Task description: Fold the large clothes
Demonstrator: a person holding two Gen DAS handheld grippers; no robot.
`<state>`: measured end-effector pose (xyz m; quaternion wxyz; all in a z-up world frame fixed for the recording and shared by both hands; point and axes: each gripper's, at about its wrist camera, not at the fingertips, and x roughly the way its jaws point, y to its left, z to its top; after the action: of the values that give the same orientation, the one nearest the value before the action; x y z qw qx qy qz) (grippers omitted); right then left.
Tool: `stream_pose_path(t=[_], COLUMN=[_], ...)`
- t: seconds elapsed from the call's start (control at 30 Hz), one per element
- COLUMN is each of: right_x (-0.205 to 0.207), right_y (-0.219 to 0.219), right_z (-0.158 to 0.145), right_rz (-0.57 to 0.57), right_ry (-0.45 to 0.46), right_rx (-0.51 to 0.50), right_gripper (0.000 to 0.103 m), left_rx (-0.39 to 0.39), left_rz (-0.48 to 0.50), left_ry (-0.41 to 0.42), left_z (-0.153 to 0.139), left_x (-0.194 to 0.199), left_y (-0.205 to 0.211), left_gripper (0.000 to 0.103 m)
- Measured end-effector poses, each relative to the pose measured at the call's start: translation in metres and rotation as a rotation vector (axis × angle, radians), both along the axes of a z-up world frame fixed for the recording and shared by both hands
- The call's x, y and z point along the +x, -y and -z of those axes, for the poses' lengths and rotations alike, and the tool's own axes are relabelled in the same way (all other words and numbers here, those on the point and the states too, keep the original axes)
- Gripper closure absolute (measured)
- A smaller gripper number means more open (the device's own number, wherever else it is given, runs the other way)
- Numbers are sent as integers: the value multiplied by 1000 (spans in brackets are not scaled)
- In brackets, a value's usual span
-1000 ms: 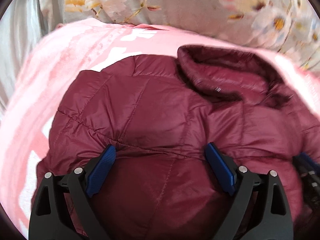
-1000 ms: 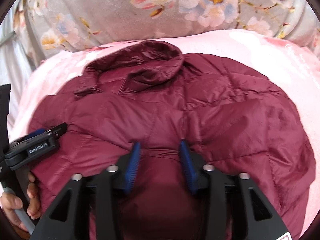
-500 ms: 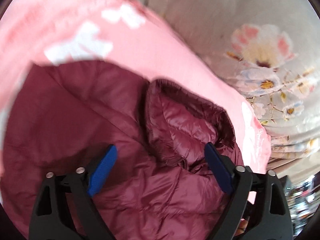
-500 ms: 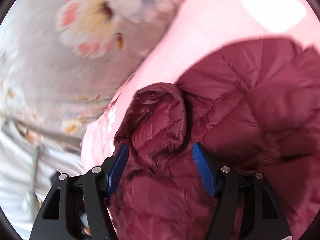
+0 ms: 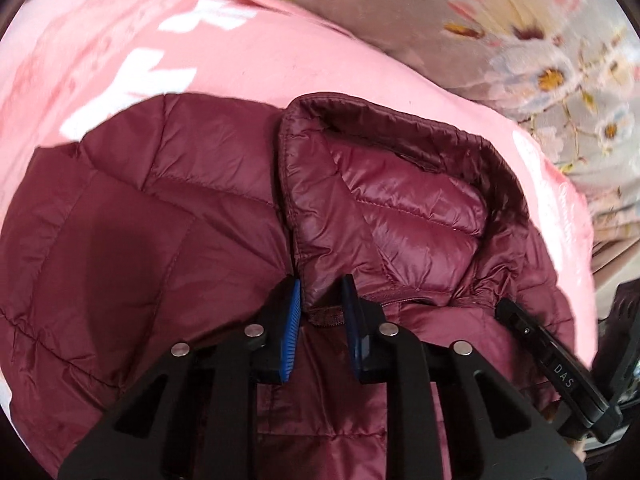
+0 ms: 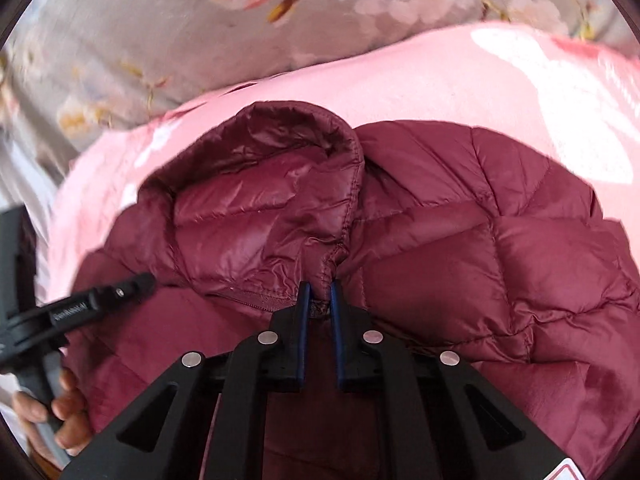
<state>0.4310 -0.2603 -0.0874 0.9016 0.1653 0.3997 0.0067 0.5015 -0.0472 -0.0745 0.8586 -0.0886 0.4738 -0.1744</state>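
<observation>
A maroon quilted jacket [image 5: 168, 216] lies spread on a pink blanket [image 5: 248, 64], its shiny stand-up collar [image 5: 400, 208] folded open toward me. My left gripper [image 5: 322, 294] is closing its jaws, and the blue pads pinch the collar's left corner. In the right wrist view the collar [image 6: 256, 216] sits left of centre. My right gripper [image 6: 319, 300] is closing too, its pads nearly together on a bunched fold at the collar's right end. Each gripper shows at the edge of the other's view; a finger of the left one [image 6: 116, 292] rests on the jacket.
Grey bedding with a floral print [image 6: 360, 8] rises behind the blanket. A person's hand [image 6: 60, 408] holds the left gripper's handle at the lower left. The blanket's pink edge [image 5: 560, 208] drops off at the right toward a cluttered area.
Both grippers have moved in from the jacket's body to the collar. Their jaws, wide apart half a second ago, have closed onto the collar's two ends.
</observation>
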Motion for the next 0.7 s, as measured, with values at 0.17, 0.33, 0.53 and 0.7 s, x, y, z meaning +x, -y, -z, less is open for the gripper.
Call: stream_pose_path(t=[0.17, 0.33, 0.53, 0.7], right_x=[-3, -4, -3, -8], right_y=[-15, -15, -13, -1], right_z=[6, 6, 6, 5], right_rz=[1, 5, 5, -22], right_ry=[41, 52, 57, 50], right_rx=[-163, -175, -144, -48], right_gripper=[95, 95, 94, 89], left_rx=[56, 82, 92, 41], left_rz=[15, 6, 4, 4], left_ry=[141, 183, 200, 189], left_z=[5, 6, 6, 5], left_x=[-15, -20, -22, -21], left_y=[3, 6, 9, 5], left_gripper=[82, 82, 82, 79])
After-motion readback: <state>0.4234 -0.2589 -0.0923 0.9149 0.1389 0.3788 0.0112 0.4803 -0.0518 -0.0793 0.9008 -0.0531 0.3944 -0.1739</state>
